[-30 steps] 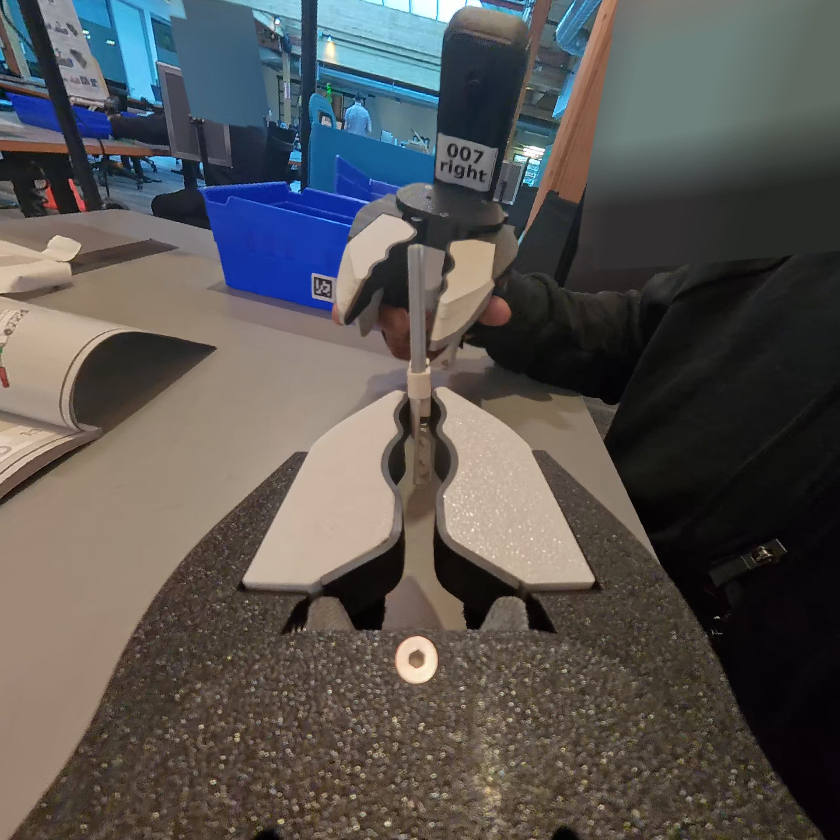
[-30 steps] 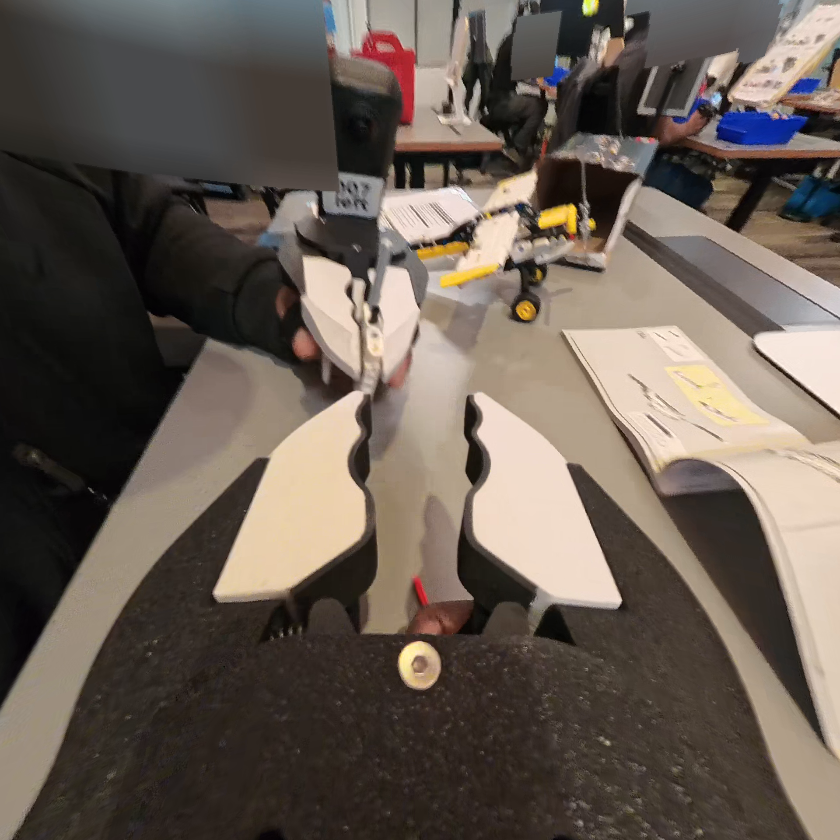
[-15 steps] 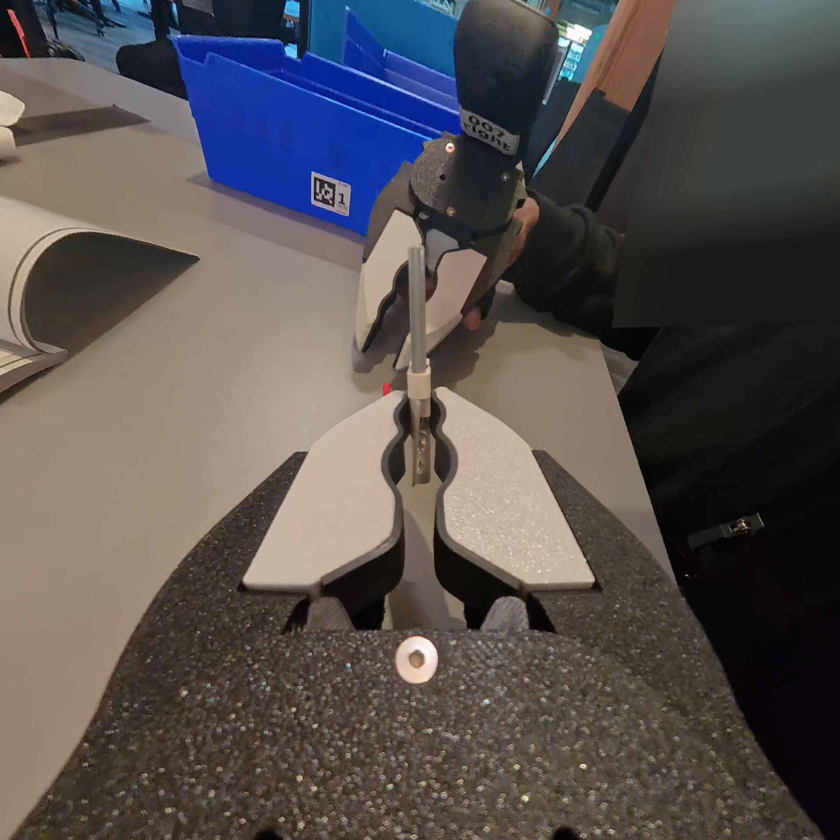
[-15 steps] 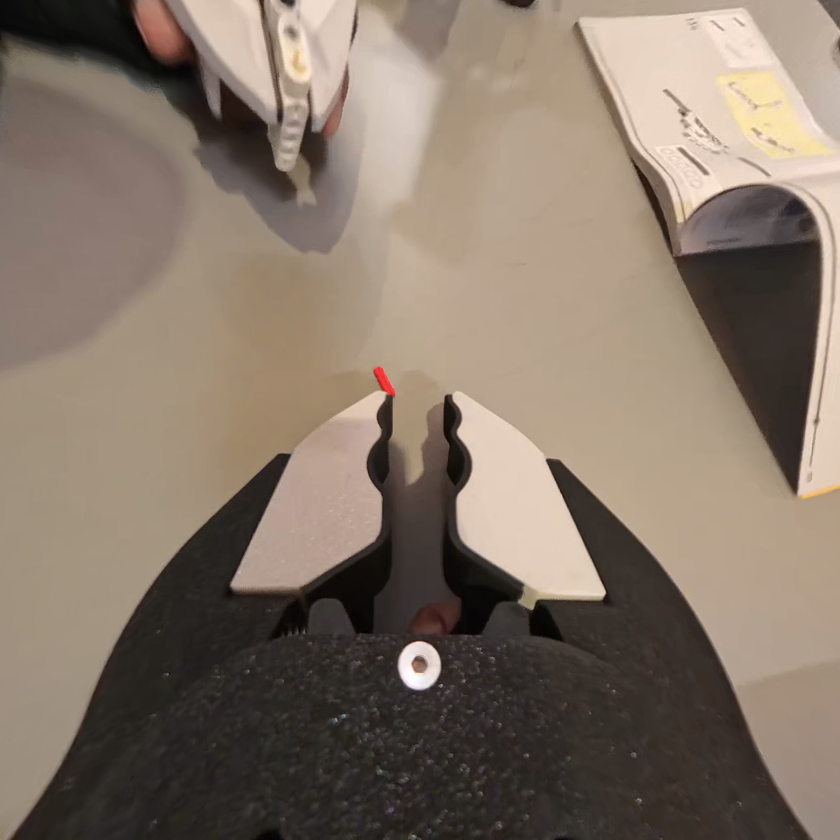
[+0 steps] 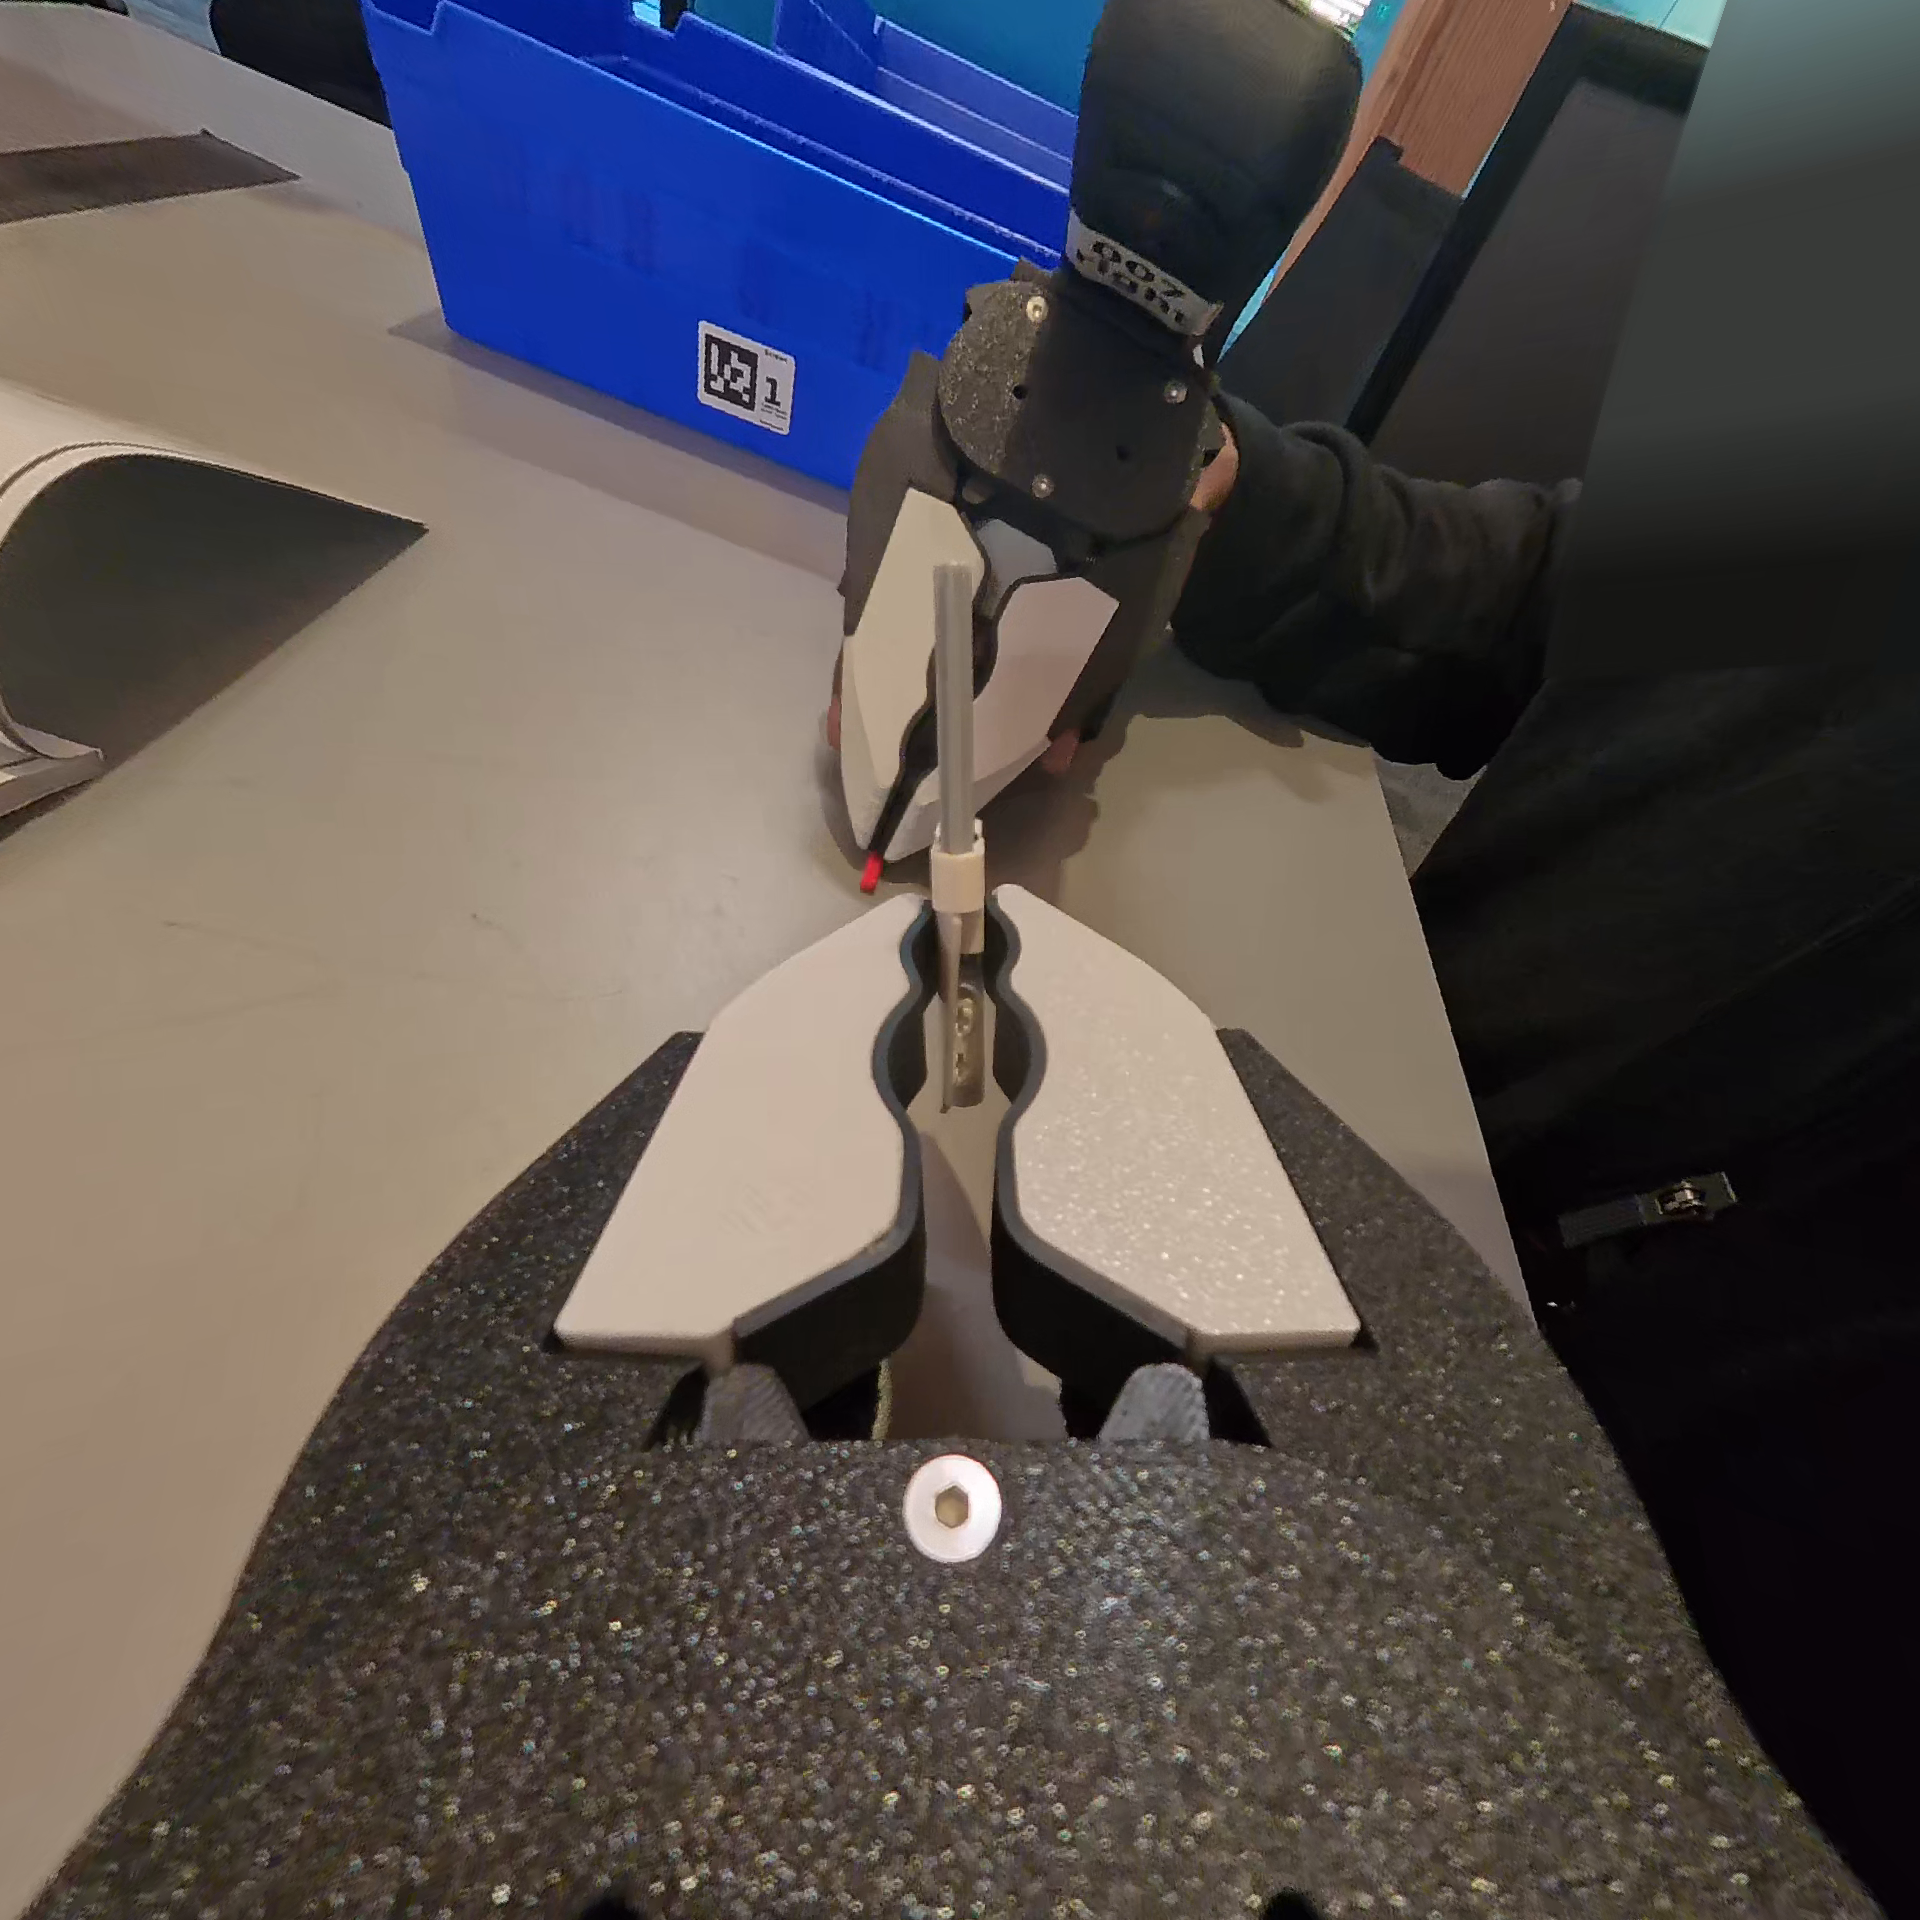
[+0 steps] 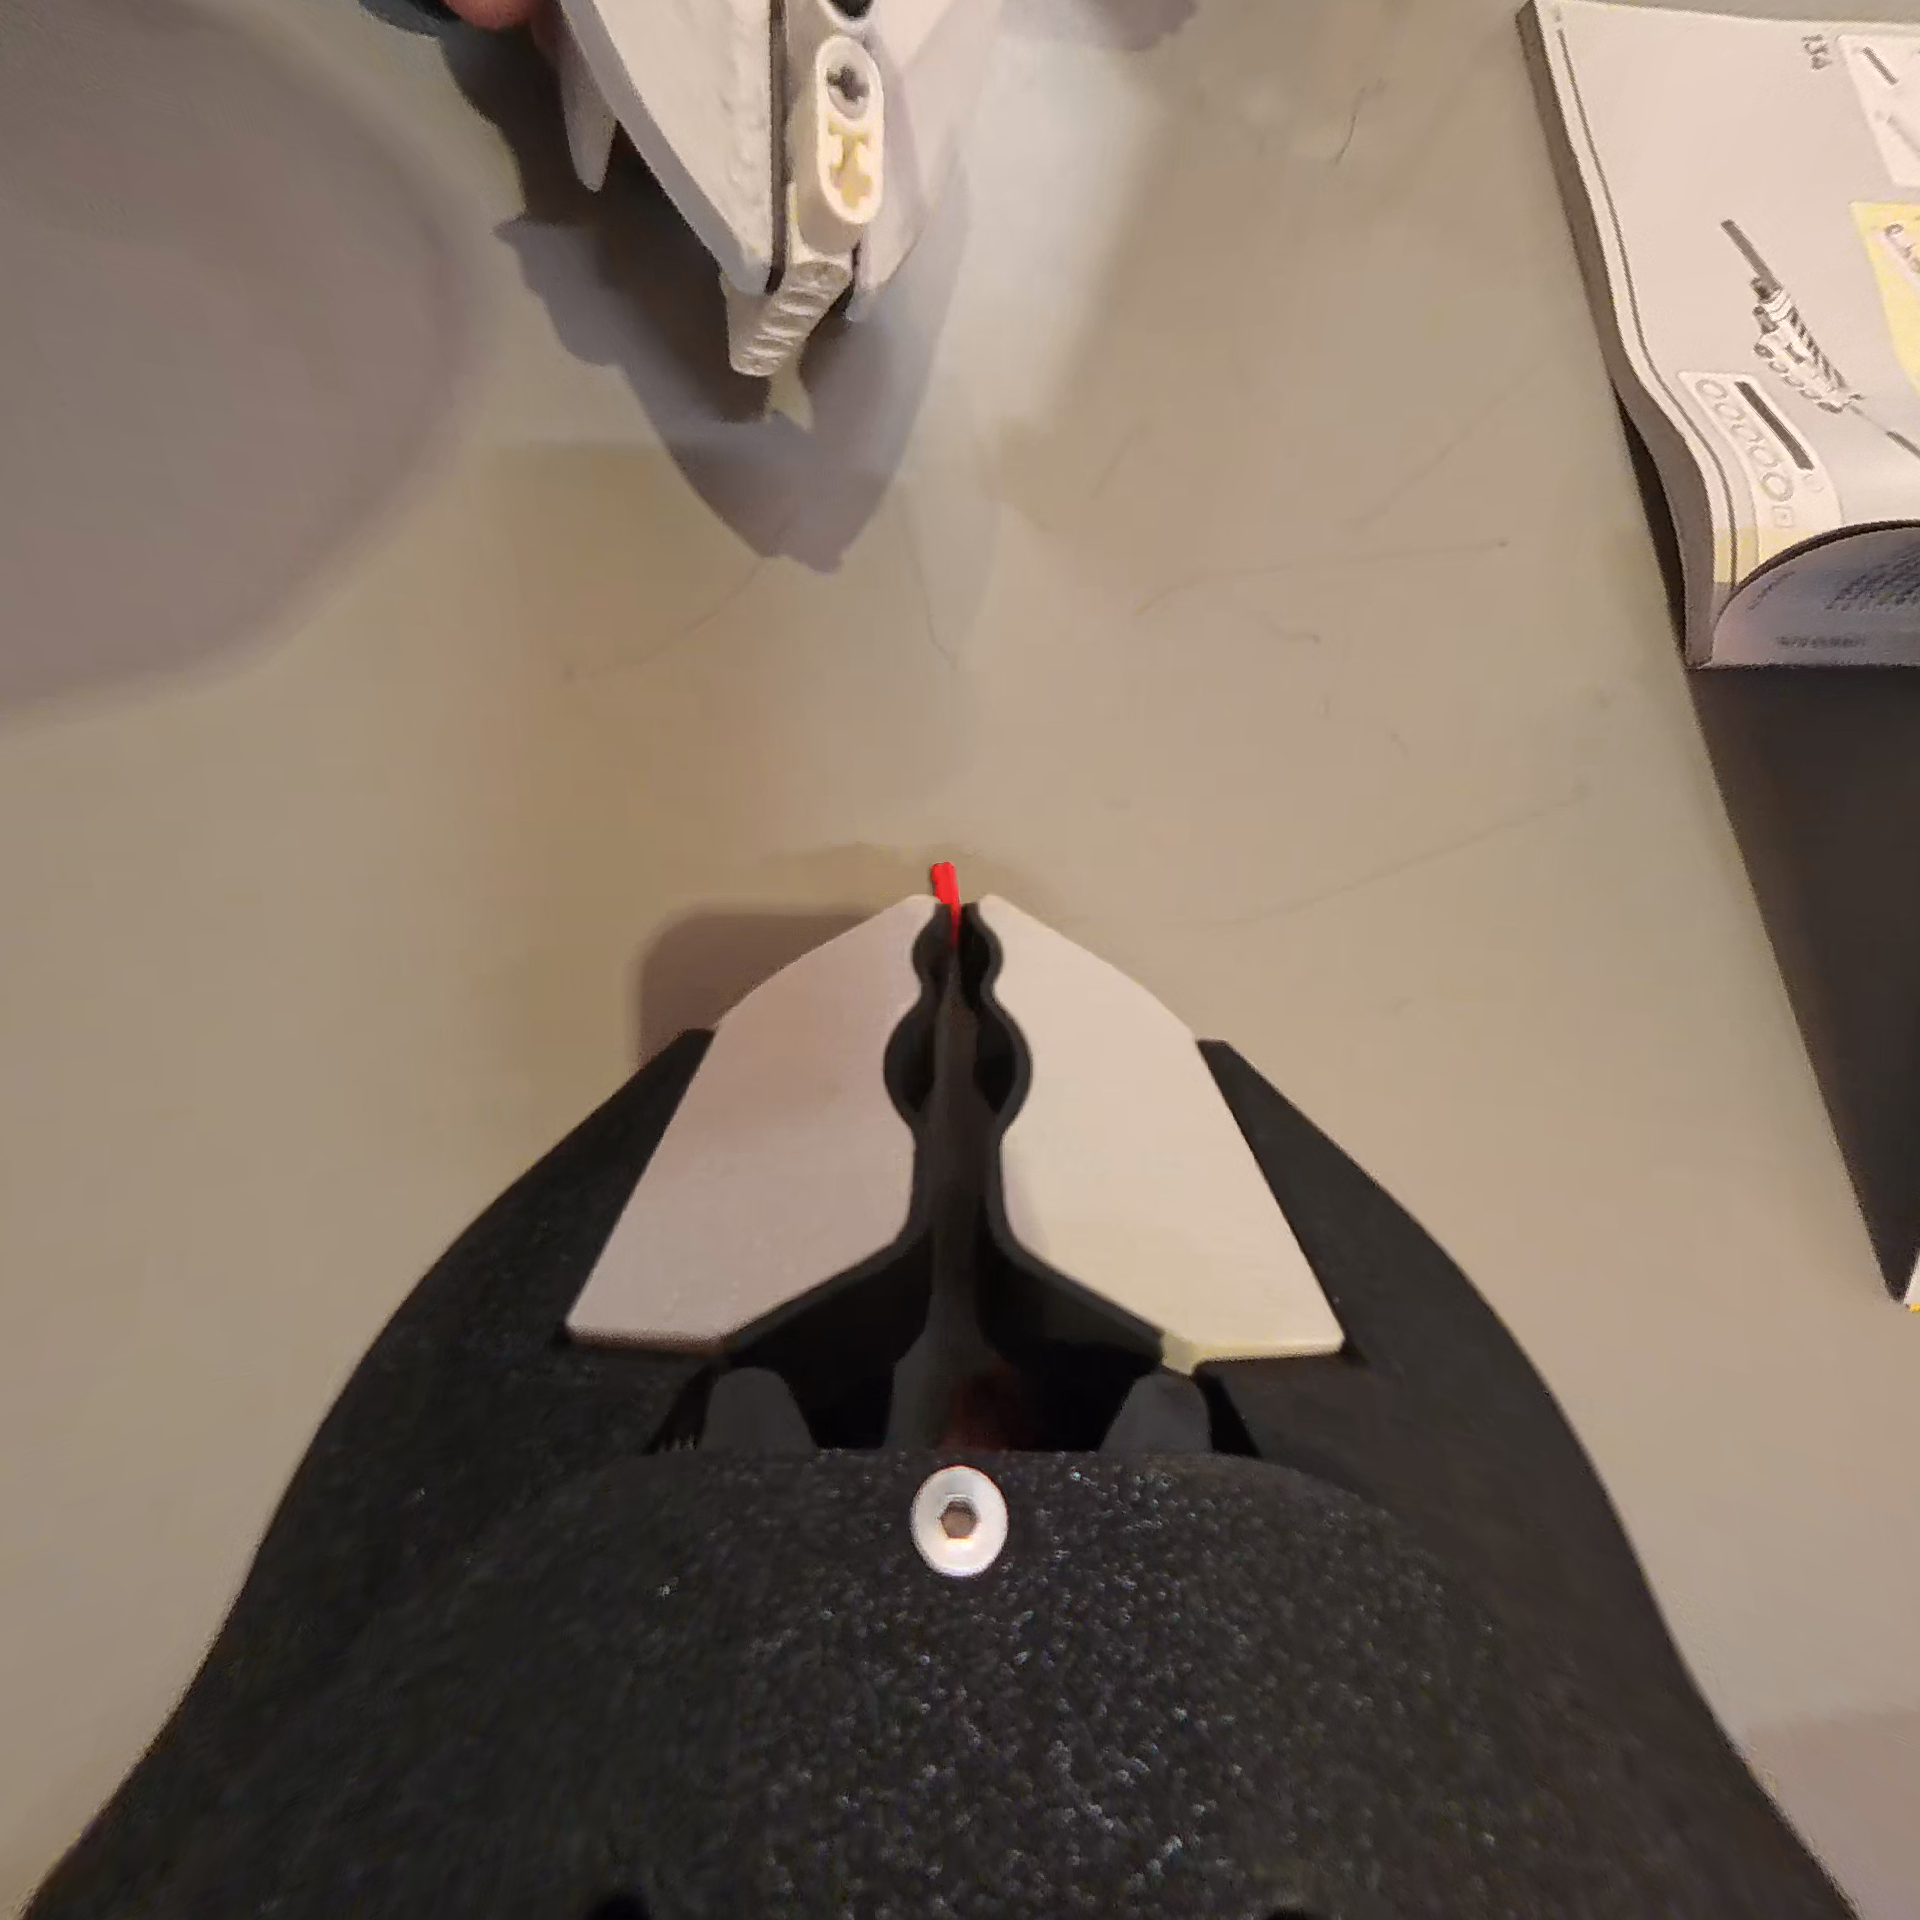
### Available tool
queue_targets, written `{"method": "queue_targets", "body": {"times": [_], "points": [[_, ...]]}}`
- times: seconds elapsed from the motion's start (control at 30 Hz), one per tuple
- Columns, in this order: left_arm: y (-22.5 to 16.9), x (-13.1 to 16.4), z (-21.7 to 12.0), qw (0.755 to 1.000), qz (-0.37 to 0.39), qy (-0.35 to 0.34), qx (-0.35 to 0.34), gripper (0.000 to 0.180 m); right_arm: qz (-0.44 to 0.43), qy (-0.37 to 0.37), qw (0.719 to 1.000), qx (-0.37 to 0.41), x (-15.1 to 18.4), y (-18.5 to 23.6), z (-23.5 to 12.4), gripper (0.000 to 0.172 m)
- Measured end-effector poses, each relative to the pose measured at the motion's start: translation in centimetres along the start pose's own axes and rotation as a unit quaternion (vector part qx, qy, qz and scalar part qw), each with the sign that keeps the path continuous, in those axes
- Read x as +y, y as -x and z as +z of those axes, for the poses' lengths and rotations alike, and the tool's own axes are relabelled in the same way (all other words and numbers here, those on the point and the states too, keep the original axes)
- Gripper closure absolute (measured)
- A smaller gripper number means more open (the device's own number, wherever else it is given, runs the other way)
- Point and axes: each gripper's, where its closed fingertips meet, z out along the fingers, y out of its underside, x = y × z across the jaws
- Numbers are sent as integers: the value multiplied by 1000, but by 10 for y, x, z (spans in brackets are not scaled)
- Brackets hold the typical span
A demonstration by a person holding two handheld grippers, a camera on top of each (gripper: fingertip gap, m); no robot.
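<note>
Since a second ago the right gripper has tipped down to the grey table and pinched its fingers together on a tiny red piece, which pokes out past the tips right at the tabletop. Meanwhile the left gripper hasn't changed, fingers clamped on a pale beam with a grey rod sticking up out of it, held just beside the other gripper's tips. Off to one side there's an open instruction booklet, and a blue bin sits behind the right gripper.
</note>
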Motion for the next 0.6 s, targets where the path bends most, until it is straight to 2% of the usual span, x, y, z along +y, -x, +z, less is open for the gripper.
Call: {"method": "queue_targets", "body": {"times": [0.5,0.6], "points": [[8,-9,-6,999,-43,-31,7,173,-3,-4,1000,17,-1,-3,0,172],[9,-11,-8,998,-50,-39,11,173,8,-24,1000,13,-7,-4,-2,172]]}}
